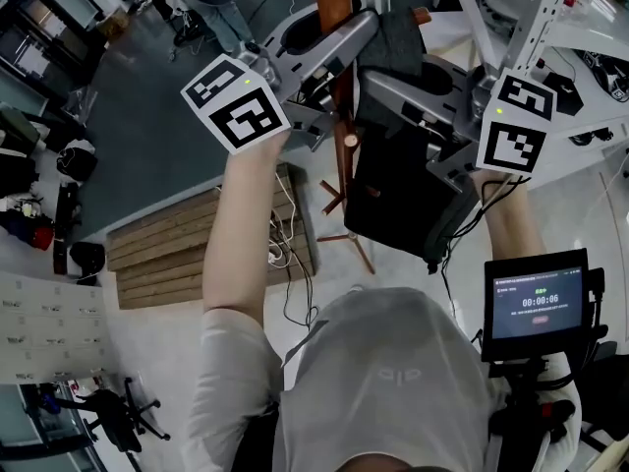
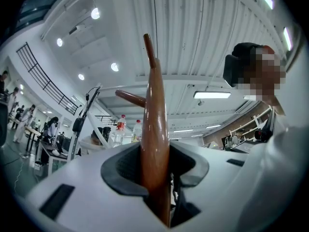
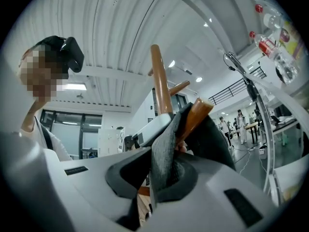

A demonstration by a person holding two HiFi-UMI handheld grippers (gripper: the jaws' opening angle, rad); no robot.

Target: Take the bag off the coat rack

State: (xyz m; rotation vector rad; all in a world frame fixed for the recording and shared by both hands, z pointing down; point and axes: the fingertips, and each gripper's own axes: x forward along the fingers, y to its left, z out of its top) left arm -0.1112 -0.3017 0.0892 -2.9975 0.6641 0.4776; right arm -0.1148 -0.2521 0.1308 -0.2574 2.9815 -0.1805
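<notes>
In the head view the brown wooden coat rack pole point(image 1: 334, 3) rises at top centre, and a black bag point(image 1: 398, 190) hangs beside it by a dark grey strap point(image 1: 398, 32). My left gripper point(image 1: 329, 45) is shut on the pole point(image 2: 155, 129); its pads press both sides of the wood, and a peg point(image 2: 130, 98) juts out above. My right gripper point(image 1: 393, 67) is shut on the bag strap point(image 3: 166, 144), which still loops over a tilted wooden peg point(image 3: 199, 111) next to the pole point(image 3: 161, 81).
The rack's crossed feet point(image 1: 344, 222) stand on the floor beside a wooden pallet point(image 1: 197, 239) with loose cables point(image 1: 285, 254). A tablet showing a timer point(image 1: 539, 305) sits at lower right. White shelving posts point(image 1: 536, 13) stand close on the right.
</notes>
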